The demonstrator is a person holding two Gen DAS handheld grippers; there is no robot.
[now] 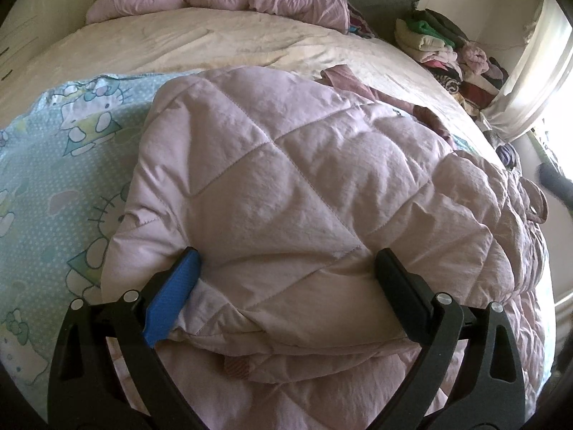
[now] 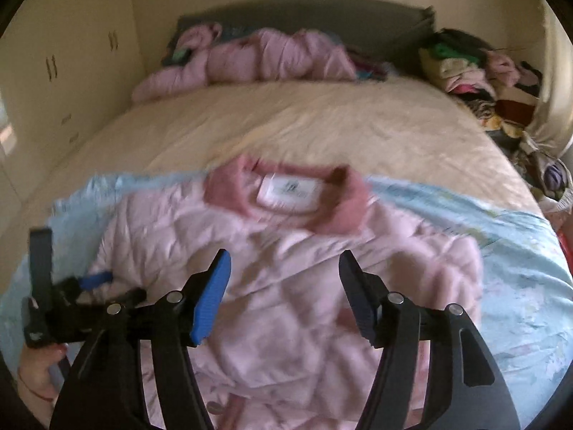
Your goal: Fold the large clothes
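Sheet (image 1: 46,165), pale blue with cartoon cats, fills the left of my left wrist view; on it lies the pink quilted jacket (image 1: 286,186), folded over and filling the middle of the frame. My left gripper (image 1: 286,279) sits low in the frame with its jaws spread wide, the blue pad (image 1: 172,297) against the jacket's left fold and the black finger (image 1: 401,294) on the padding to the right. I cannot tell whether they pinch the cloth or only rest on it. At the upper right a pile of clothes (image 1: 444,53) sits by the bed's far corner.

In the right wrist view, blurred, the left gripper shows at the lower left edge with a hand (image 2: 39,376) on its grip. My right gripper (image 2: 283,286) hangs at lower centre, released, nothing between its jaws, with the jacket under it. The jacket's darker pink collar (image 2: 343,208) and white label (image 2: 286,193) lie at centre. Beyond, a cream bedspread (image 2: 304,122) runs to another pink bundle (image 2: 250,61) at the top.
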